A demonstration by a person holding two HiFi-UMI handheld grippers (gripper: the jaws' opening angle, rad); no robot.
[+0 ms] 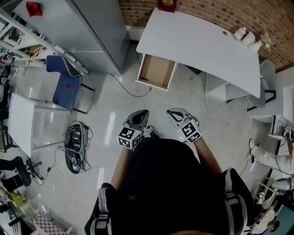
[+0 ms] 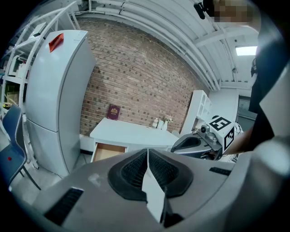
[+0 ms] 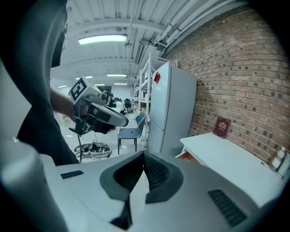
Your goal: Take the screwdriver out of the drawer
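The white desk stands against the brick wall, and its wooden drawer is pulled open over the floor. The inside of the drawer looks bare brown, and I see no screwdriver in any view. I stand about a metre back from it. My left gripper and right gripper are held side by side in front of my body, pointing toward the desk. Both are shut with nothing between the jaws. In the left gripper view the drawer shows beyond the shut left gripper. In the right gripper view the drawer lies right of the right gripper.
A tall grey fridge stands left of the desk, with a blue chair beside it. A bundle of cables and gear lies on the floor at my left. A red book and small bottles sit on the desk. A cord runs near the drawer.
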